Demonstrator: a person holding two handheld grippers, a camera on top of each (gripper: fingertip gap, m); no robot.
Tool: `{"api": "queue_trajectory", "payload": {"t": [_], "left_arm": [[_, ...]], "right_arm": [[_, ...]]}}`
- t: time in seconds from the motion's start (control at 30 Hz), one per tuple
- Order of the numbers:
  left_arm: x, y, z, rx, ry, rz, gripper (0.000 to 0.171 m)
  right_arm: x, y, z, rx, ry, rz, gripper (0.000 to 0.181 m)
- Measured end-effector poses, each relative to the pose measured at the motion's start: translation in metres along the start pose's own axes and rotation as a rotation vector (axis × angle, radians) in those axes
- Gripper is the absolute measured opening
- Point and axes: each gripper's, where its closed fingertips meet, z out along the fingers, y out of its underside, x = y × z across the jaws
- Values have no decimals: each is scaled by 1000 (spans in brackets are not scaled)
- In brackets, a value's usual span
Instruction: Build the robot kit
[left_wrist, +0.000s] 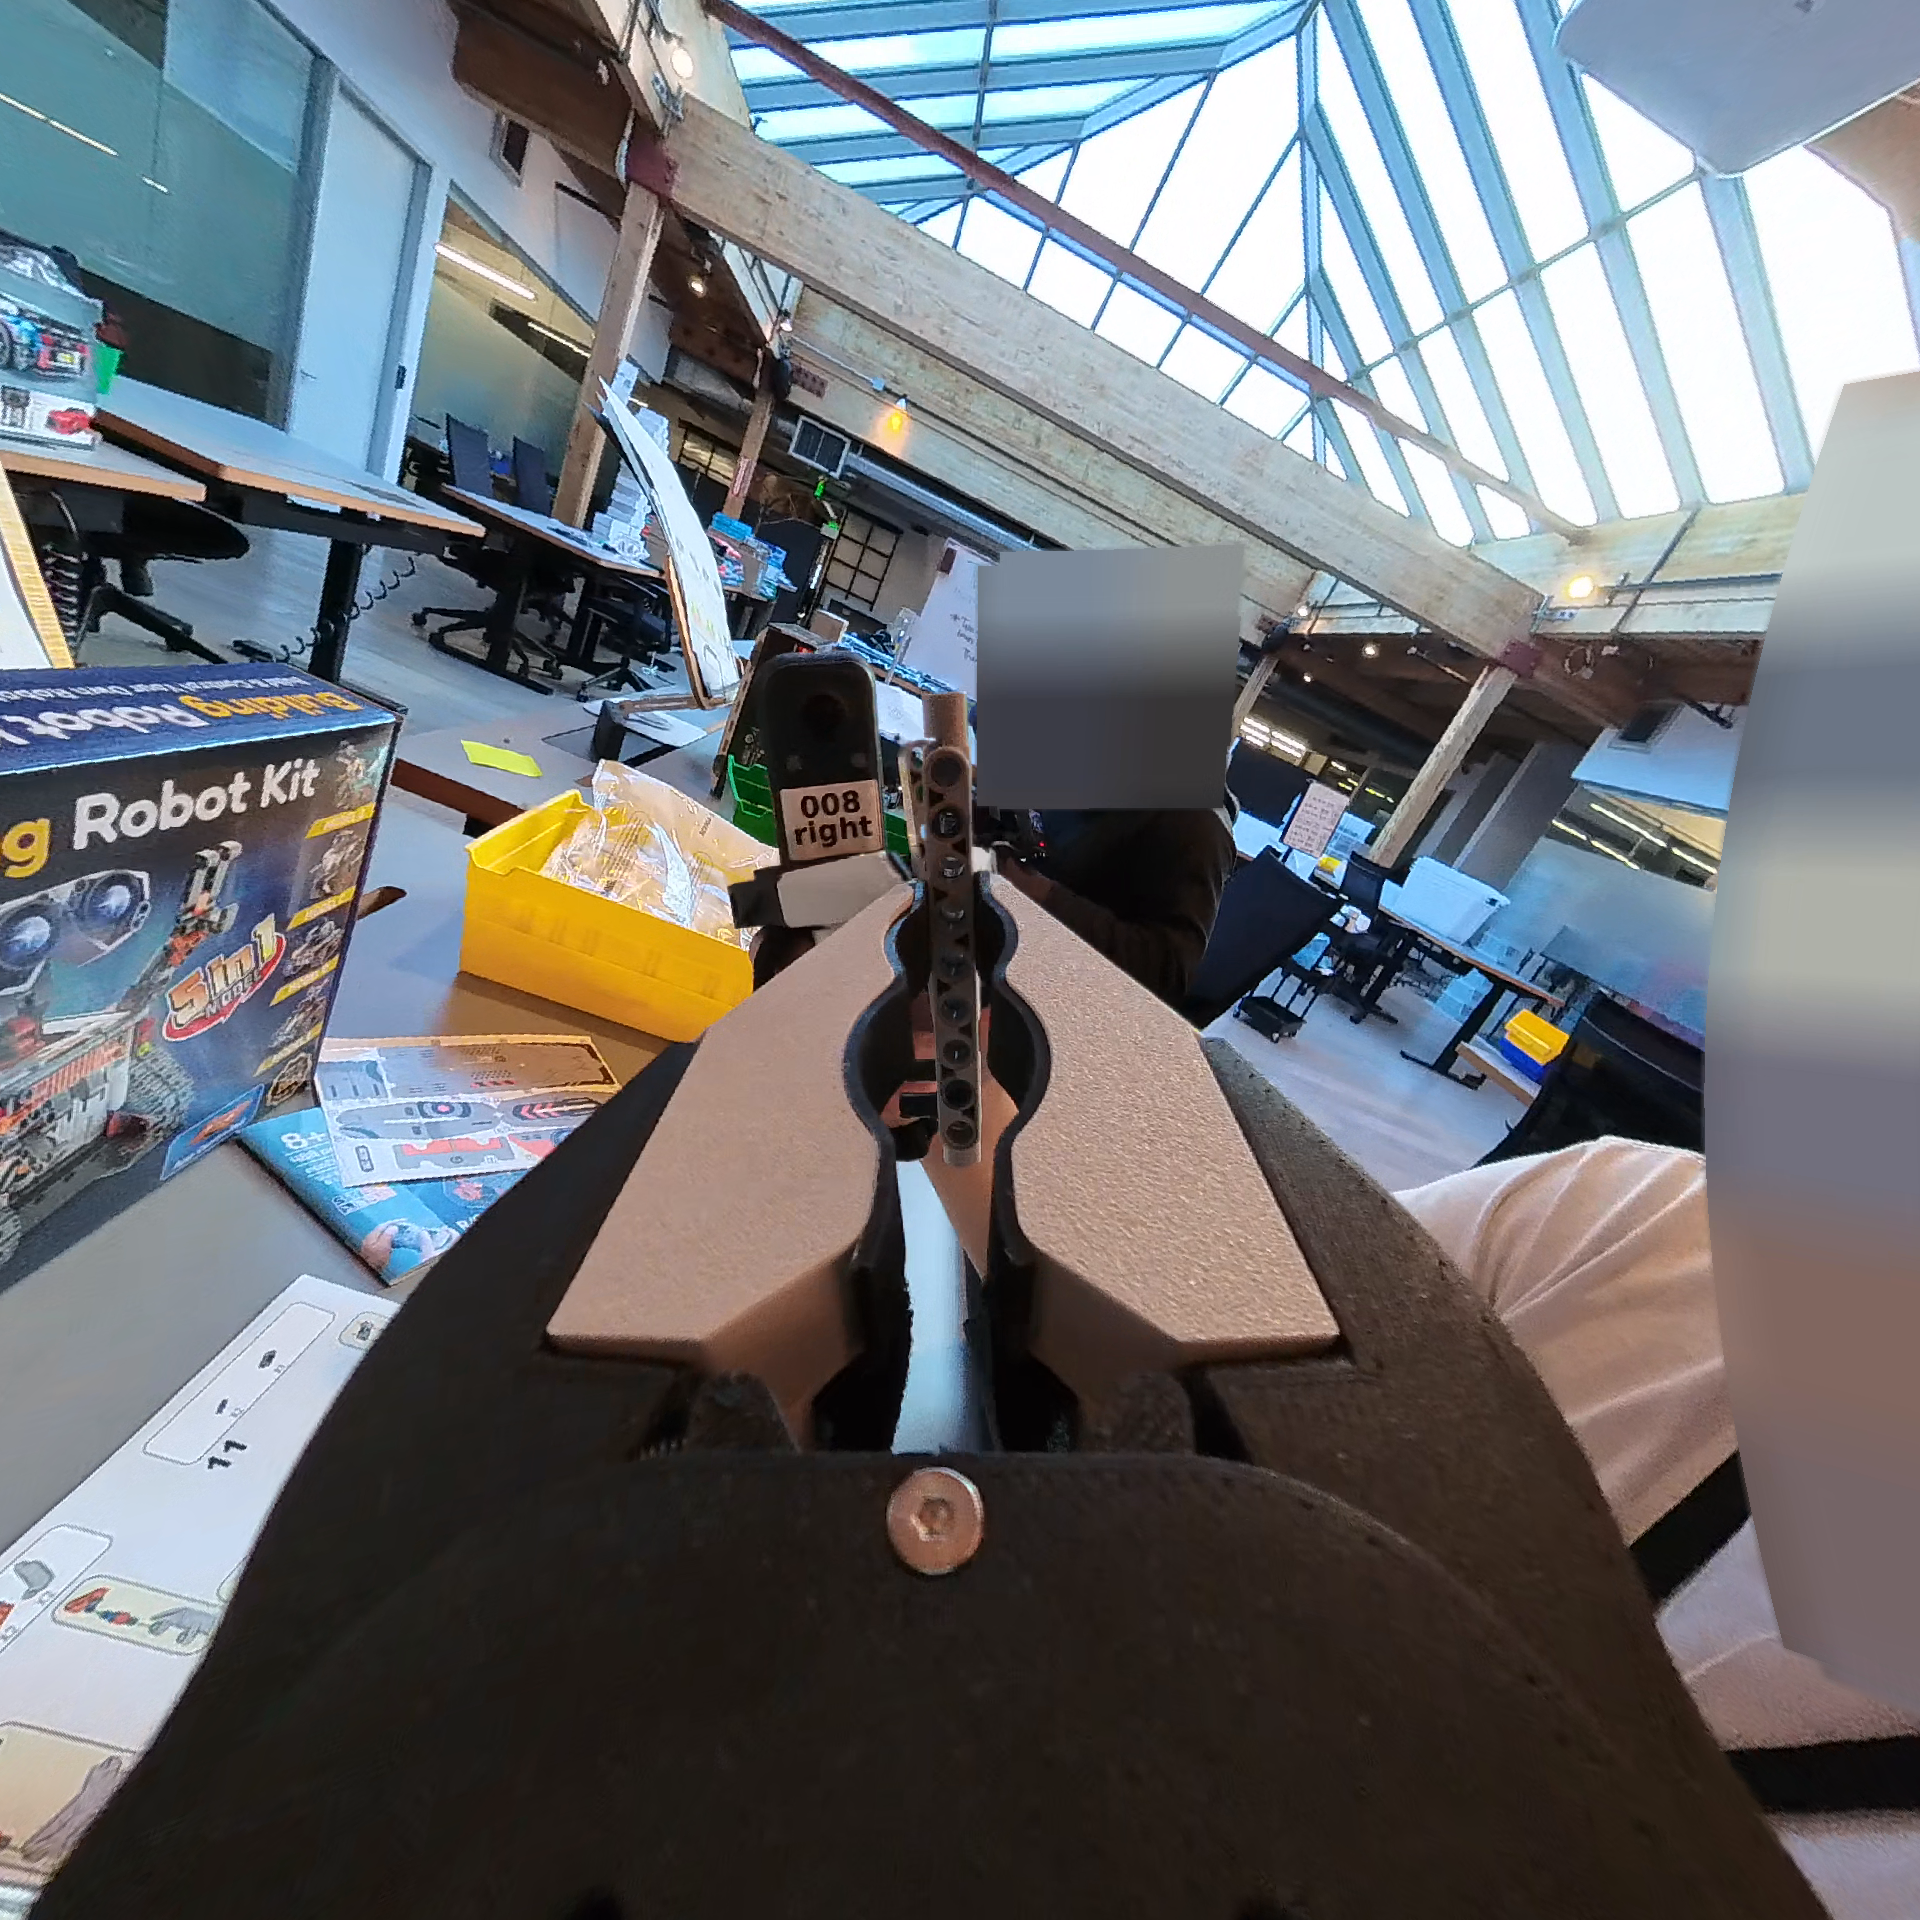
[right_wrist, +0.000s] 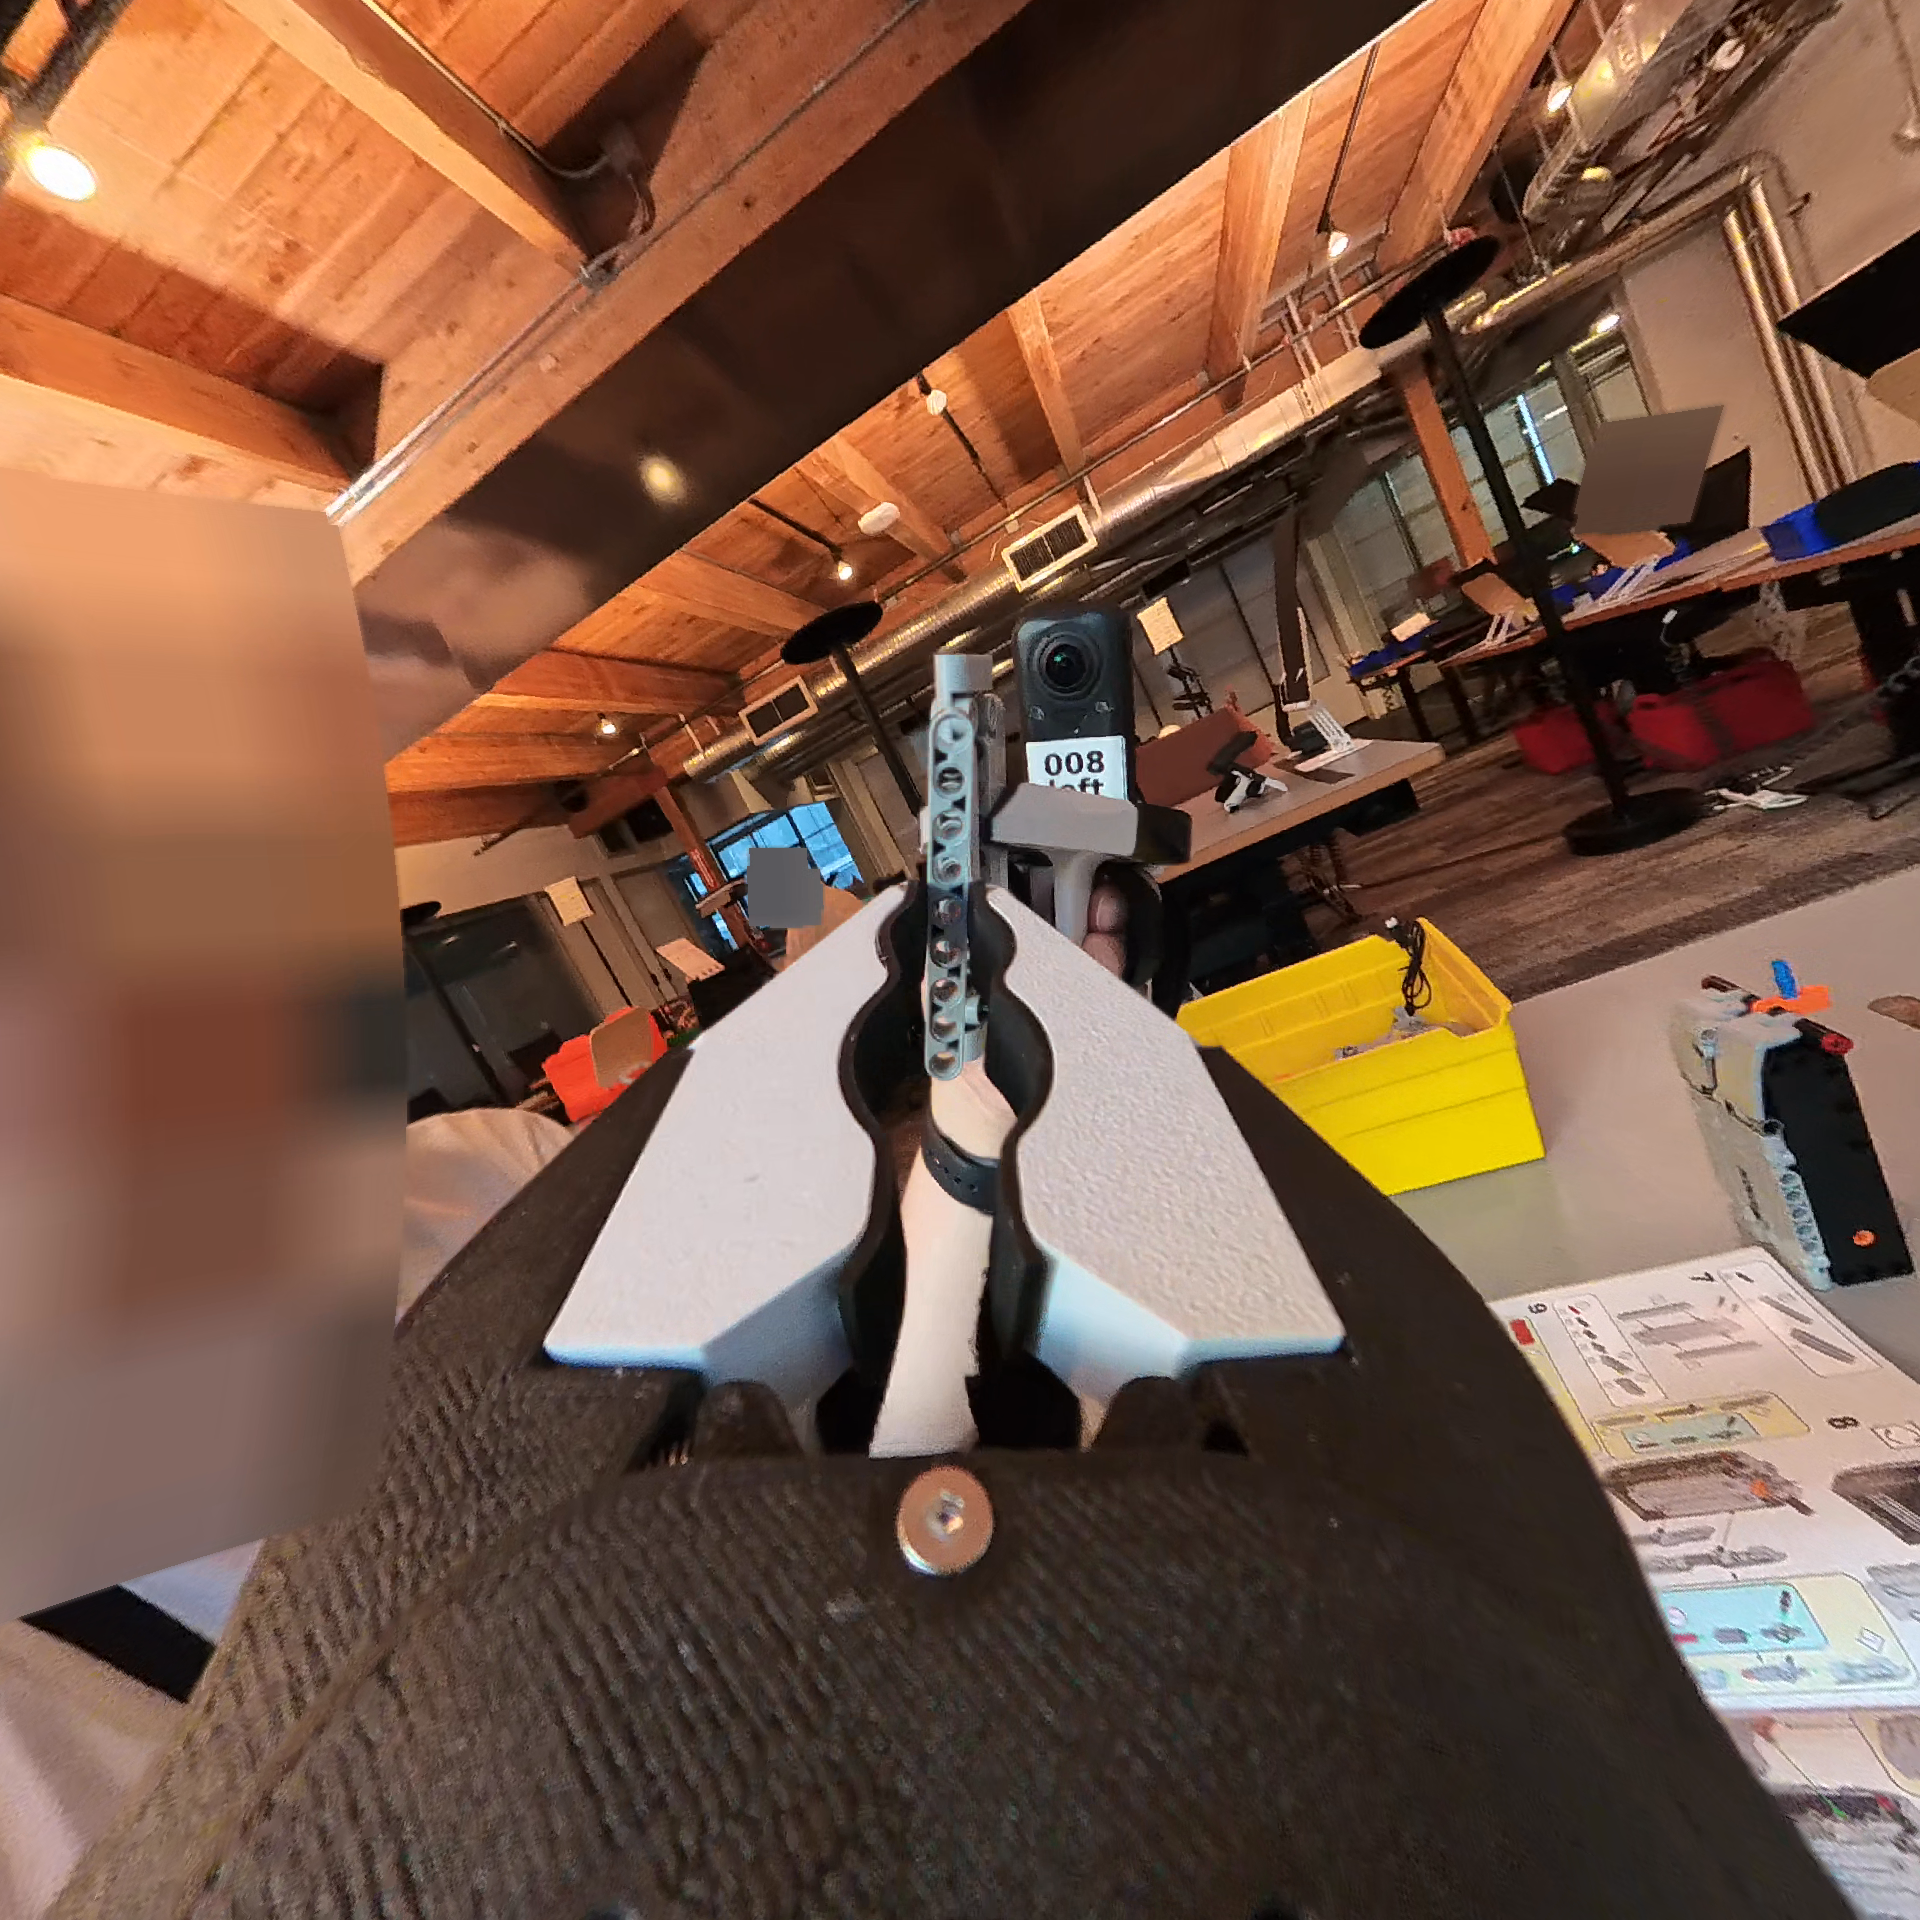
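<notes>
In the left wrist view, a printed kit box (left_wrist: 177, 935) stands at the left edge on the table (left_wrist: 416, 966). Right of it, a yellow bin (left_wrist: 603, 935) holds clear plastic bags (left_wrist: 634, 852). At frame centre the left gripper (left_wrist: 951, 914) is clenched on a grey perforated beam (left_wrist: 951, 966), held upright.

In the right wrist view, the right gripper (right_wrist: 951, 914) at centre clasps the same beam (right_wrist: 951, 904). Right of centre, the bin (right_wrist: 1382, 1091) contains grey pieces and a black cable (right_wrist: 1411, 961). A part-built model (right_wrist: 1787, 1132) lies at the right edge.
</notes>
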Motion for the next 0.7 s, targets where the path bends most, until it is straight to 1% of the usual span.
{"api": "queue_trajectory", "payload": {"t": [0.17, 0.47, 0.7], "left_arm": [[9, 1, 3, -6, 30, -17, 5], [11, 4, 10, -26, 3, -4, 5], [8, 6, 9, -43, -20, 0, 5]], "right_arm": [[-5, 1, 2, -6, -25, 4, 6], [-12, 1, 3, -10, -68, 12, 6], [-11, 5, 2, -44, -52, -27, 6]]}}
